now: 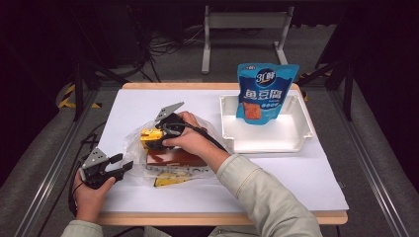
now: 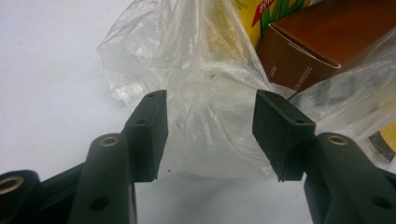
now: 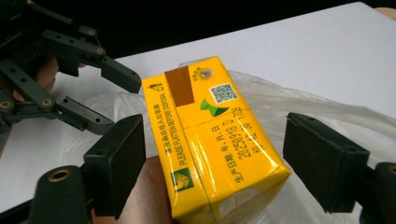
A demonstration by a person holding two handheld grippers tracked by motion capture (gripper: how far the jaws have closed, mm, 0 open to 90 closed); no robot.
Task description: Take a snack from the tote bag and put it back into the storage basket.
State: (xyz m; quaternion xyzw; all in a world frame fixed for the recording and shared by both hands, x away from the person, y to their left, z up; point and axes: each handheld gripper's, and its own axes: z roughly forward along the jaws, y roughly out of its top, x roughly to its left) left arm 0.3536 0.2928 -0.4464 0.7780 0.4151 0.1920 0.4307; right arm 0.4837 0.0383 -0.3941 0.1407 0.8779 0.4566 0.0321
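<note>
A yellow drink carton (image 1: pixel 149 134) (image 3: pixel 210 140) rests on a brown box (image 1: pixel 174 157) (image 2: pixel 327 37) inside a crumpled clear plastic bag (image 1: pixel 134 148) (image 2: pixel 205 70). My right gripper (image 1: pixel 157 137) (image 3: pixel 215 154) is open and straddles the carton, with a narrow gap showing at each pad. At the table's near left, my left gripper (image 1: pixel 126 162) (image 2: pixel 210 135) stands open, its tips at the bag's loose edge without pinching it. It also appears in the right gripper view as the left gripper (image 3: pixel 119 105), beyond the carton.
A white tray (image 1: pixel 267 145) stands at the back right with a blue pouch (image 1: pixel 264 91) upright against its far wall. A yellow-green packet (image 1: pixel 168 180) lies in the bag near the front. The white table top (image 1: pixel 296 177) ends in a wooden edge close to the person.
</note>
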